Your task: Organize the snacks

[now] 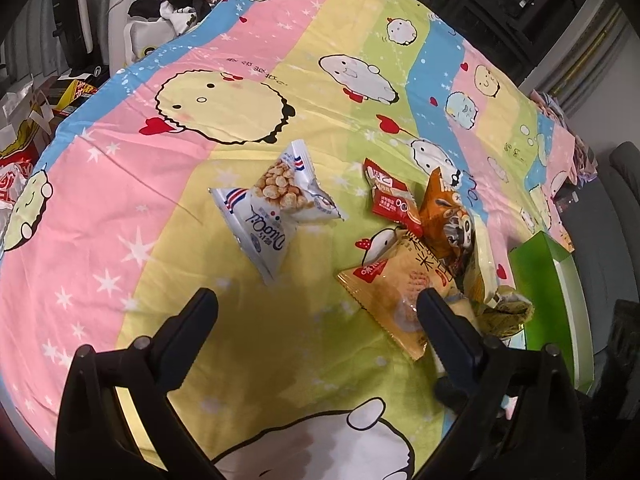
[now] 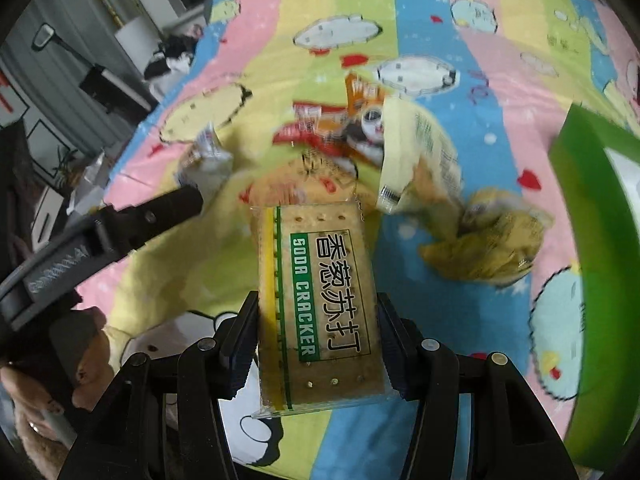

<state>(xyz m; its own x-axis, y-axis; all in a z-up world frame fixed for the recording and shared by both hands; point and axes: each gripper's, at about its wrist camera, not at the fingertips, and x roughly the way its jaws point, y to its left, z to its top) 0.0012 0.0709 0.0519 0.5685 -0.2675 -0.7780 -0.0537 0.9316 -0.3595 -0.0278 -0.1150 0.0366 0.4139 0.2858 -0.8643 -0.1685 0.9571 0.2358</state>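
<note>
Right tool [image 2: 318, 344]: clenched on the cracker pack [image 2: 318, 292], both pads pressed to its long sides, pack lifted above the sheet.
Cracker pack: clear wrapper, green band printed "SODA CRACKER" in white, black Chinese characters beside it in a thin frame, green line down one side.
Left tool [image 1: 316, 308]: released, jaws wide apart, nothing between them, hanging over the yellow stripe of the sheet [image 1: 160, 200]; right finger overlapping the orange pack [image 1: 384, 292] in view, contact not clear.
White bag [image 1: 276, 204]: alone on the sheet ahead of the left tool, picture of round puffs, blue script reading roughly "DuoQi", red-white-blue stripes at two corners.
Red pack [image 1: 394, 200]: white panel and small Chinese print, too small to read.
Orange pack: red corner tab with white letters, unreadable; round biscuits seen through a clear window.
Brown-orange bag [image 1: 442, 216]: leaning on the pile, cartoon face on front.
Pale yellow bag [image 2: 416, 160]: fine print on back, blurred.
Crumpled yellow wrapper [image 2: 492, 240]: beside the pile, near the green box [image 2: 592, 208].
Green box: at the sheet's right edge, no writing readable.
Sheet: pastel stripes, cartoon blobs, red hearts, white stars, small handwritten-style marks, unreadable.
</note>
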